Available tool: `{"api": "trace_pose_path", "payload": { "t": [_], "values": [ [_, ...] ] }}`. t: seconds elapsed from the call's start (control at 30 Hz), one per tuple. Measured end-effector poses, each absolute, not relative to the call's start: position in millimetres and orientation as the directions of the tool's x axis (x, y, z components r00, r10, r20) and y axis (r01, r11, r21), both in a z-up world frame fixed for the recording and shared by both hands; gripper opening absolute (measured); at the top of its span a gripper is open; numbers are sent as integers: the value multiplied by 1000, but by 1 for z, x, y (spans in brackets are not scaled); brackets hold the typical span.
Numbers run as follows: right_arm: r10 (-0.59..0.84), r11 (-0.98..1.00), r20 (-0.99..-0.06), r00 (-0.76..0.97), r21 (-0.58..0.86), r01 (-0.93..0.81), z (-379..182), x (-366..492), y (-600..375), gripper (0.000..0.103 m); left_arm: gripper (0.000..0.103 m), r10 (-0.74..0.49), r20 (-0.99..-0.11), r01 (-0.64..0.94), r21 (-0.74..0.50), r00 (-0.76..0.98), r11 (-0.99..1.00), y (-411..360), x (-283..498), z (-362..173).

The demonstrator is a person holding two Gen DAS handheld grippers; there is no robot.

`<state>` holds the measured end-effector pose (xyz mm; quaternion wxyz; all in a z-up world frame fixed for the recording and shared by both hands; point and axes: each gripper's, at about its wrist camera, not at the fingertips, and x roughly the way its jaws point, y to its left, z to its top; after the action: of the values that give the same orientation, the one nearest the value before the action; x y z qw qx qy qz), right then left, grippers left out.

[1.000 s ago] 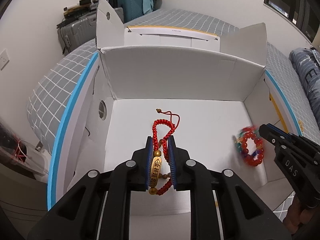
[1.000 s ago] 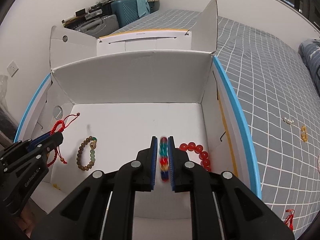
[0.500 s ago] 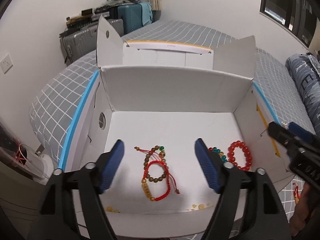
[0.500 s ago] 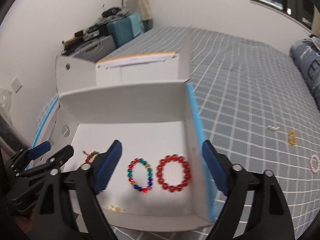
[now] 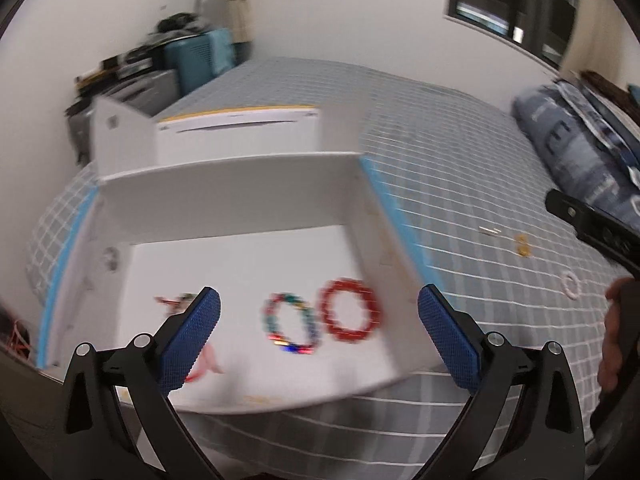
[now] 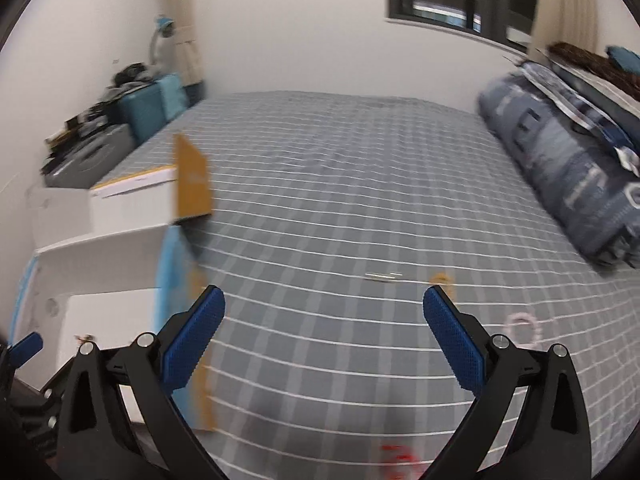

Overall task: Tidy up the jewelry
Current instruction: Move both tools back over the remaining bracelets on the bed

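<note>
- The left gripper [image 5: 319,316] has its jaws spread wide with nothing between them; it hangs above the near edge of the white box [image 5: 240,184]
- Just ahead of it, between its fingers, a red bracelet [image 5: 349,310] and a mixed-colour bracelet [image 5: 291,327] lie side by side on the box floor, the red one on the right
- Behind the left finger [image 5: 192,340] of that gripper sits a blurred red cord piece [image 5: 200,364] (probably another bracelet, too smeared to tell)
- The right gripper [image 6: 324,330] is also spread wide and holds nothing; it hangs over the checked bed [image 6: 340,184], with the box [image 6: 100,248] off to its left
- Ahead of it, beyond its right finger, a small pale bar [image 6: 383,277] and a gold piece [image 6: 440,279] lie on the bed, near each other
- To the right of its right finger lies a pink ring of beads [image 6: 522,327]
- Low between its arms, close in, shows a red blur [image 6: 400,456] on the bed
- A rolled blue quilt [image 6: 560,168] lies far right
</note>
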<state>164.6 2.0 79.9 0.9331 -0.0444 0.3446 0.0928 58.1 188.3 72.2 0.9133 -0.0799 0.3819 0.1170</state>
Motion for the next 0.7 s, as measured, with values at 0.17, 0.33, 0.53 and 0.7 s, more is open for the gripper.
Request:
{"api": "trace_pose_path", "payload": {
  "t": [0.17, 0.33, 0.53, 0.7],
  "values": [
    [50, 992, -668, 742, -53, -115, 71, 183, -67, 96, 97, 49, -740, -154, -74, 671, 985, 124, 73, 67],
    [0, 994, -707, 707, -78, -78, 51, 204, -125, 96, 97, 9, -745, -81, -61, 667, 995, 63, 76, 60],
    [-33, 996, -744, 667, -84, -44, 22, 227, -172, 96, 97, -21, -791, -44, -60, 612, 997, 16, 89, 28],
    [-32, 997, -780, 625, -66, -31, -6, 246, -199, 95, 97, -26, -811, -35, -57, 584, 998, -20, 94, 2]
  ]
}}
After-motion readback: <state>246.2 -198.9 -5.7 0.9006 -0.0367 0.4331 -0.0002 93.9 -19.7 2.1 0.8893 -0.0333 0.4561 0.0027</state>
